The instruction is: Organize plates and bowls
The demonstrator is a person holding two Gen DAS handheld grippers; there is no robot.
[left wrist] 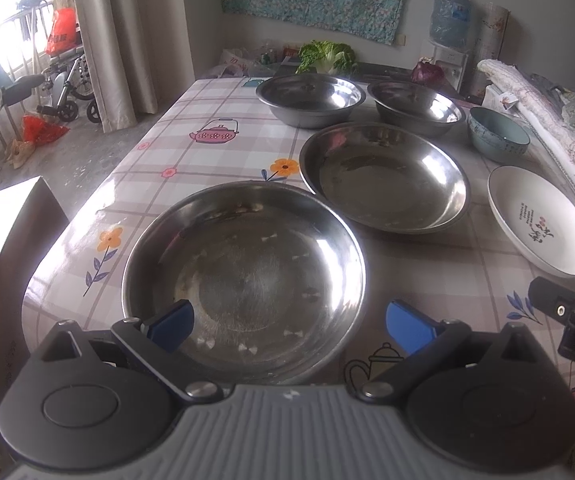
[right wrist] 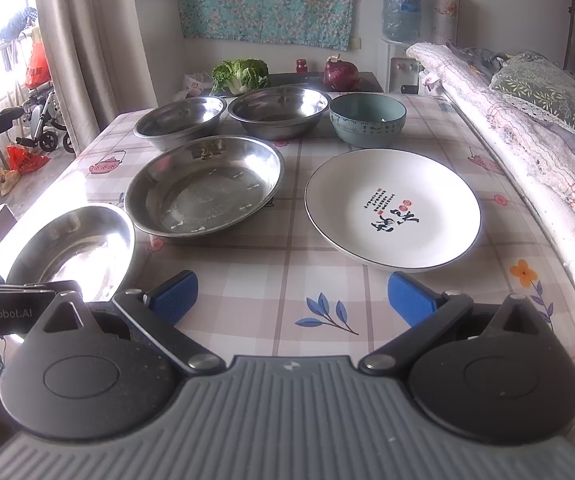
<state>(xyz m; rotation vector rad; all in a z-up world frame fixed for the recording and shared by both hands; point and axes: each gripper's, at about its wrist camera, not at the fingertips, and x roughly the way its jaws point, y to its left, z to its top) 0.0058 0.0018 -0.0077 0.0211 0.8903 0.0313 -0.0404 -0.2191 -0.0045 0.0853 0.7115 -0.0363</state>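
Left gripper (left wrist: 289, 326) gapes empty over near steel plate (left wrist: 247, 272); right gripper (right wrist: 292, 298), wide open, above bare tablecloth (right wrist: 287, 280).

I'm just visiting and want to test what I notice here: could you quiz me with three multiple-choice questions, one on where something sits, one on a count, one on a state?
1. Where is the white plate?
A. In front of the green bowl
B. Inside a steel dish
C. On the floor

2. How many steel dishes are on the table?
A. Two
B. Four
C. Six

3. How is the right hand-held gripper?
A. Shut on the plate
B. Shut on nothing
C. Open, holding nothing

Answers:
1. A, the plate lies nearer the camera than the green bowl, on the cloth.
2. B, two deep ones at the back and two shallow ones nearer.
3. C, its blue fingers stand wide apart over bare tablecloth.
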